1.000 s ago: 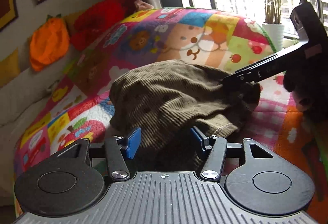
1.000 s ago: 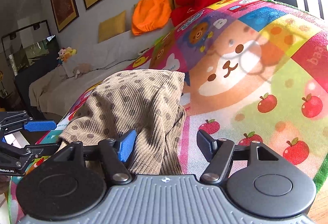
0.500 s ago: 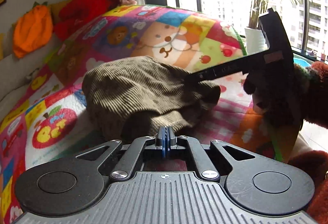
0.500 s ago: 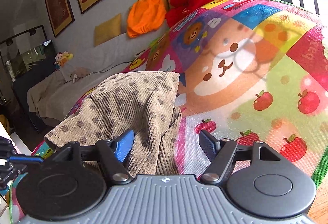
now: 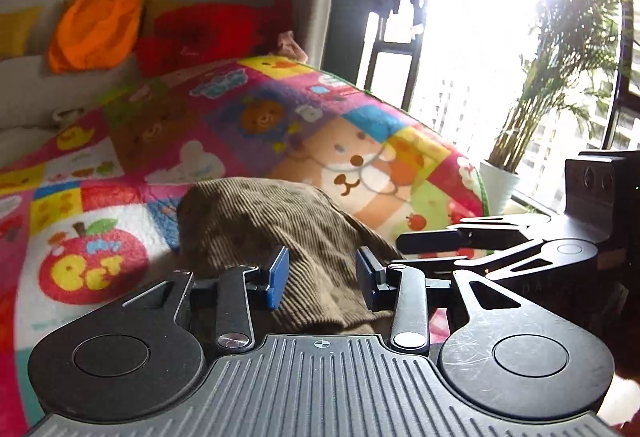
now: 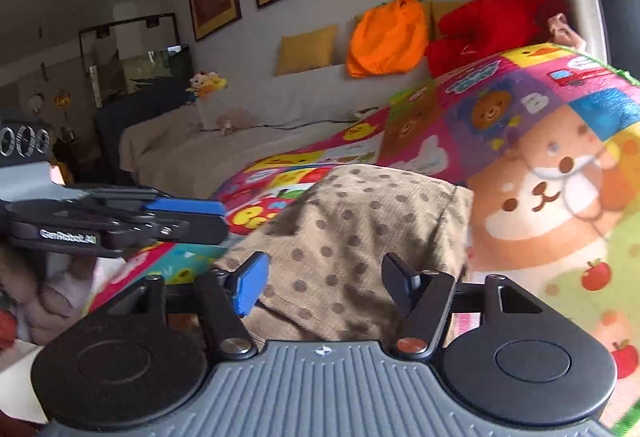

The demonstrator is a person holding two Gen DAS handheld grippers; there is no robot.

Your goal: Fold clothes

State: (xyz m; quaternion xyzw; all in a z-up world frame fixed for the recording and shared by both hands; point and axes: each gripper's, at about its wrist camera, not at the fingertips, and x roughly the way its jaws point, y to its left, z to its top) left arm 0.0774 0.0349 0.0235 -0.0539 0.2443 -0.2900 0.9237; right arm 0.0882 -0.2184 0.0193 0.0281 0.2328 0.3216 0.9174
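A brown corduroy garment (image 5: 272, 221) with dark dots lies in a folded bundle on a colourful children's mat (image 5: 360, 141). My left gripper (image 5: 322, 279) is open, its blue pads on either side of the bundle's near edge and gripping nothing. In the right wrist view the same garment (image 6: 360, 221) fills the middle, and my right gripper (image 6: 325, 287) stands open over its near edge. Each gripper shows in the other's view: the right gripper (image 5: 416, 247) comes in from the right, the left gripper (image 6: 222, 219) from the left.
Orange (image 6: 384, 37), red (image 6: 488, 25) and yellow cushions (image 6: 306, 49) lean on the wall behind a long grey-covered bench (image 6: 248, 117). A potted palm (image 5: 560, 49) stands by the bright window. A person's hand (image 6: 52, 297) holds the left gripper.
My left gripper was open, shut half a second ago, and has opened again. The right gripper stayed open. Both have drawn closer together at the garment's near edge.
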